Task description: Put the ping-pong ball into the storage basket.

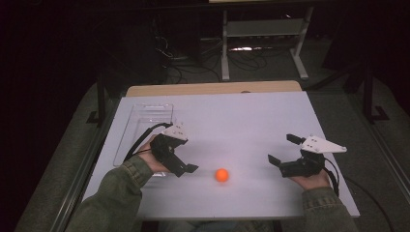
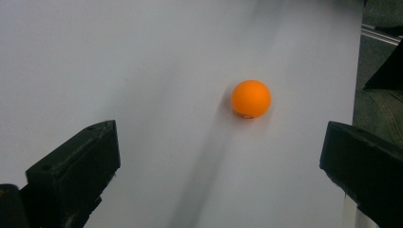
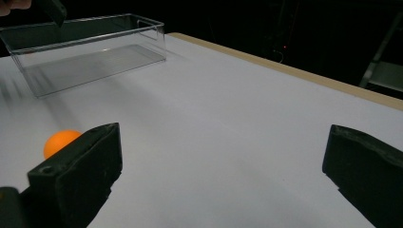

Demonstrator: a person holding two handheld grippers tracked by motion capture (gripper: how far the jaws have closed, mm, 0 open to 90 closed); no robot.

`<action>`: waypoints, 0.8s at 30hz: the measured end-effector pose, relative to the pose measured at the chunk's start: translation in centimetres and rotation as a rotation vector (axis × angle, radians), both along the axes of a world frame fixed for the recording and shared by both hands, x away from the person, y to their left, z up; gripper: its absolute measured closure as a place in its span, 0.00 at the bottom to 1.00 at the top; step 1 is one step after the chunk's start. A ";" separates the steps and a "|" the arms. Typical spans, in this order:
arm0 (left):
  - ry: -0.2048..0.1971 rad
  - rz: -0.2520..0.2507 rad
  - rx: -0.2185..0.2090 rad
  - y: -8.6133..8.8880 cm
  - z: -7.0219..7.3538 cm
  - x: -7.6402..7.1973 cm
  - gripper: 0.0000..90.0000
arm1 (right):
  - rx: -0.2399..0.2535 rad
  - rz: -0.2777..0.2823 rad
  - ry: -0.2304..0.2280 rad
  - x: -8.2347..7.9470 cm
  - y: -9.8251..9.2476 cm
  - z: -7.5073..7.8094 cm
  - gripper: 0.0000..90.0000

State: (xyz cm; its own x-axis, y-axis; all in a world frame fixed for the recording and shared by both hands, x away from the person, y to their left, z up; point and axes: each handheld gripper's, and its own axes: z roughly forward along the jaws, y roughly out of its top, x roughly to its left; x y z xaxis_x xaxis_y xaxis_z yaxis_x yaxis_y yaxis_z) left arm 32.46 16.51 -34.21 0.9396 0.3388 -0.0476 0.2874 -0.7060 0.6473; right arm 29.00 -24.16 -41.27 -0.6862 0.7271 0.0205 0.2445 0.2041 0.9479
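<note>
Since the orange ball [image 1: 222, 175] sits loose at lower centre, we should ease the left gripper [image 1: 186, 168], jaws spread and empty, squarely around it before closing.

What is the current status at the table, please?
Left gripper open, aimed at orange ball. Right gripper open, empty. Ball loose on table. Path unobstructed.

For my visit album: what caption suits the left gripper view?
Open hand-held gripper aimed at a small orange ball lying on the white table.
</note>
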 end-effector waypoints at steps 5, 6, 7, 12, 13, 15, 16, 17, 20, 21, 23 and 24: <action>0.006 -0.019 0.010 -0.7 0.0 0.1 0.00 | -0.003 0.001 0.001 0.0 0.0 0.0 0.00; 0.008 -0.022 0.011 -0.9 -0.1 0.1 0.00 | -0.003 0.000 0.002 0.0 0.0 0.0 0.00; 0.009 -0.027 0.016 -1.1 -0.1 0.1 0.00 | -0.001 -0.001 0.002 0.0 0.0 0.0 0.00; 0.012 -0.057 0.044 -2.1 -0.6 -0.1 0.00 | 0.003 -0.010 -0.001 0.0 -0.1 0.0 0.00; 0.013 -0.060 0.046 -2.2 -0.7 0.0 0.00 | 0.005 -0.011 -0.001 0.0 -0.1 0.0 0.00; 0.017 -0.063 0.047 -2.5 -0.8 0.0 0.00 | 0.005 -0.012 -0.002 0.0 -0.1 0.1 0.00; 0.019 -0.065 0.049 -2.7 -0.9 0.0 0.00 | 0.006 -0.012 -0.003 0.0 -0.1 0.1 0.00; 0.019 -0.069 0.052 -2.8 -0.9 0.0 0.00 | 0.006 -0.012 -0.003 0.0 -0.1 0.1 0.00; 0.019 -0.080 0.061 -3.1 -1.1 0.1 0.00 | 0.005 -0.014 -0.004 0.0 -0.1 0.1 0.00; 0.023 -0.078 0.064 -3.3 -1.2 0.1 0.00 | 0.005 -0.013 -0.003 0.0 -0.1 0.1 0.00; 0.026 -0.081 0.067 -3.4 -1.3 0.2 0.00 | 0.005 -0.014 -0.003 0.0 -0.1 0.1 0.00; 0.030 -0.081 0.067 -3.5 -1.4 0.2 0.00 | 0.005 -0.014 -0.004 0.0 -0.1 0.1 0.00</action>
